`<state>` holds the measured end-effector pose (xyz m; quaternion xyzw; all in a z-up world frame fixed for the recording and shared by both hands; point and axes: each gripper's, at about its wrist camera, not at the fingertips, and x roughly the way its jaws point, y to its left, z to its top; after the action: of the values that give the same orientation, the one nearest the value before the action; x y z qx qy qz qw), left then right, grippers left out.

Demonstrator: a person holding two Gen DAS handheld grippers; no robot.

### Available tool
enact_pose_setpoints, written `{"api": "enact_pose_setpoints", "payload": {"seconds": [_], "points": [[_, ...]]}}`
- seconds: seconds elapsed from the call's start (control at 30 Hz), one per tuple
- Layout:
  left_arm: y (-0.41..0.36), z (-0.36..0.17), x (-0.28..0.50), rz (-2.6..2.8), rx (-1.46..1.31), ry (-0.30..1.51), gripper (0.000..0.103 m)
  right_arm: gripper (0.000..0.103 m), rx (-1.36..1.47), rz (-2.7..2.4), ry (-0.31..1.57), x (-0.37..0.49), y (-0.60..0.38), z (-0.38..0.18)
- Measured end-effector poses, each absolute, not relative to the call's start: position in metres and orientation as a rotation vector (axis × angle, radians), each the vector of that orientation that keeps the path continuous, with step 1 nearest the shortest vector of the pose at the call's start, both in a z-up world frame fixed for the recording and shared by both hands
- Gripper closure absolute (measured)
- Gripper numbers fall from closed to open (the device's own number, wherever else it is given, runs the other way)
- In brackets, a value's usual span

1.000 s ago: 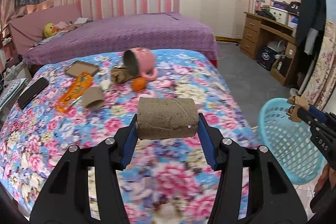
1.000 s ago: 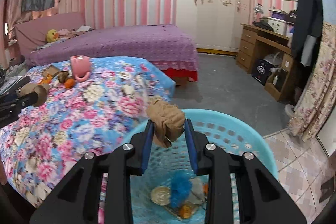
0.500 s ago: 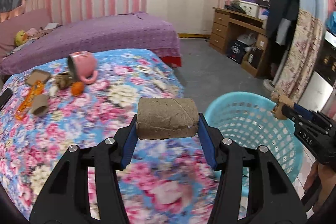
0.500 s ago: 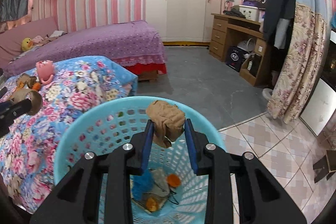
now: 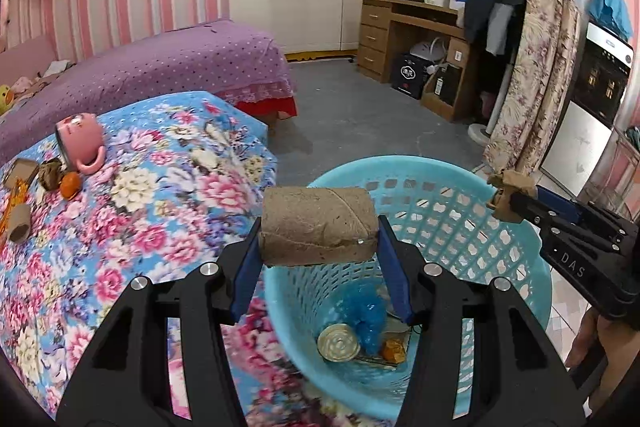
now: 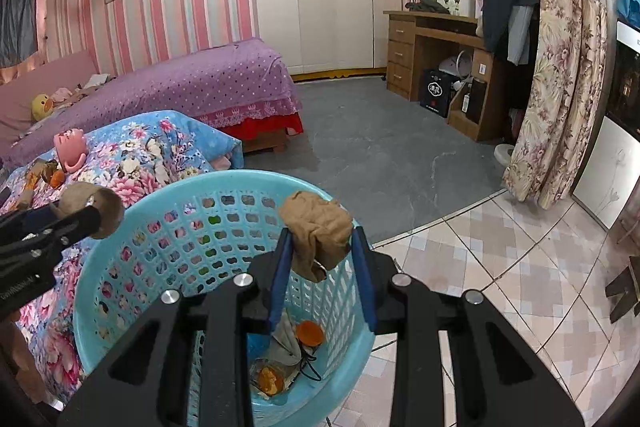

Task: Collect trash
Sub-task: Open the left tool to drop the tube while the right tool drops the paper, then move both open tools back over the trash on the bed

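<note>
Left gripper point(image 5: 320, 241) clamped on a brown cardboard tube point(image 5: 319, 225), held sideways end-to-end between the blue pads, at the near-left rim of the round light-blue perforated plastic basket point(image 5: 516, 251). Right gripper point(image 6: 322, 247) pinching a crumpled tan paper wad point(image 6: 317, 231), held above the basket's opening. Basket bottom holds blue crinkled plastic point(image 5: 366, 311), a round metal lid point(image 5: 338, 341) and orange scraps. Basket sits against the floral-quilt bed point(image 5: 132, 211); pink mug point(image 5: 79, 140), orange fruit point(image 5: 71, 183) and another cardboard tube point(image 5: 18, 228) lie on the quilt.

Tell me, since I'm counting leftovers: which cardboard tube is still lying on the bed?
The small tube at the floral bed's left edge; the larger tube is clamped in the left gripper.
</note>
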<state>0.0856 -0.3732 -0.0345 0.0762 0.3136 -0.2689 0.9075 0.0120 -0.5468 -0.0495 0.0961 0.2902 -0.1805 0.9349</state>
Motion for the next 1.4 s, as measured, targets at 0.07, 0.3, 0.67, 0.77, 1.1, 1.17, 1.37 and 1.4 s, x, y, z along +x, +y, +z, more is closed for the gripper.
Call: {"api": "enact_pose_setpoints", "payload": {"seconds": [0.07,0.3,0.67,0.77,1.1,1.17,1.37,1.4], "points": [[-0.376,-0.036,0.088,-0.563,0.165,0.655,0.025,0.072,0.206,-0.362,0.590,0.013,-0.547,-0.050],[-0.351,-0.038,0.107,-0.489,0.145,0.663,0.009,0.072,0.192,-0.348,0.596,0.015,-0.540,-0.050],[-0.297,-0.034,0.122,-0.388,0.113,0.651,0.005,0.068,0.165,-0.339,0.602,0.027,-0.520,-0.047],[-0.287,-0.032,0.118,-0.371,0.121,0.640,0.006,0.036,0.154,-0.355,0.583,0.027,-0.514,-0.043],[-0.245,-0.021,0.111,-0.328,0.111,0.624,0.005,0.005,0.088,-0.406,0.560,0.032,-0.488,-0.033],[-0.233,-0.016,0.109,-0.312,0.119,0.609,0.006,0.004,0.070,-0.414,0.555,0.035,-0.479,-0.029],[-0.196,-0.006,0.114,-0.269,0.111,0.606,0.005,0.004,0.099,-0.410,0.533,0.049,-0.448,-0.018],[-0.188,-0.003,0.115,-0.259,0.113,0.601,0.005,0.004,0.096,-0.406,0.529,0.051,-0.442,-0.016]]}}
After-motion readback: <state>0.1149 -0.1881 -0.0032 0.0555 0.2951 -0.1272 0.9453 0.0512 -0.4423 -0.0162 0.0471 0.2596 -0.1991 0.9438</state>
